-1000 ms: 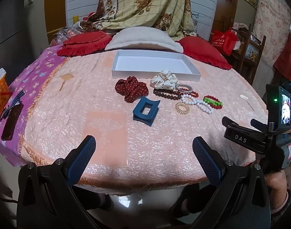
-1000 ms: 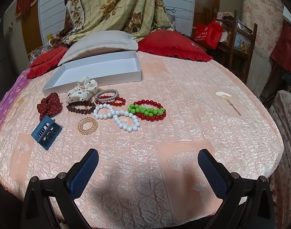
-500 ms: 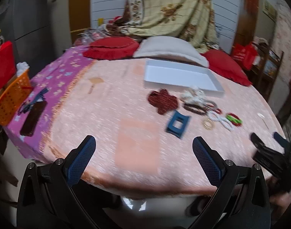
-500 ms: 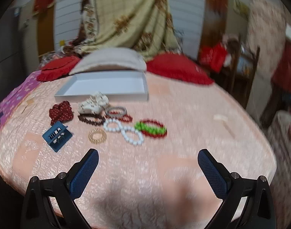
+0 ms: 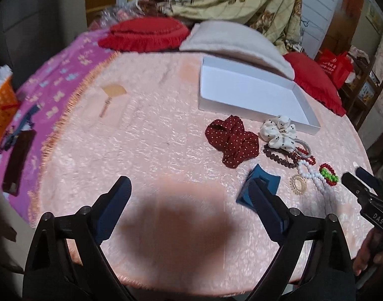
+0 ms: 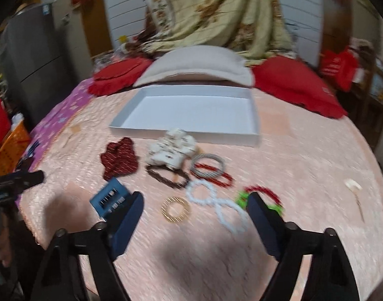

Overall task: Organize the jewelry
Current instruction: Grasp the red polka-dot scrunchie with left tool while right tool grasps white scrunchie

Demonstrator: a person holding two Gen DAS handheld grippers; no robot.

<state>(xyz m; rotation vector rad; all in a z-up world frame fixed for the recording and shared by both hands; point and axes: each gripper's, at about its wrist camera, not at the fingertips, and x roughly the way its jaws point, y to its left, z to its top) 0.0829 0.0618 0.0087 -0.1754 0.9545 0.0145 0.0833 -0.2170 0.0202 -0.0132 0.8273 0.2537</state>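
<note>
Basically both my left gripper and right gripper are closing on nothing; blue claw clip at my right's 10 o'clock looks rigid, light, slick, so I'd pinch across its flat sides.

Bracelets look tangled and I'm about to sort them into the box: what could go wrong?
The bead bracelets overlap, so lifting one may drag others. The white beads loop in a figure eight and could snag. Both the left gripper and right gripper are closing on nothing.
</note>
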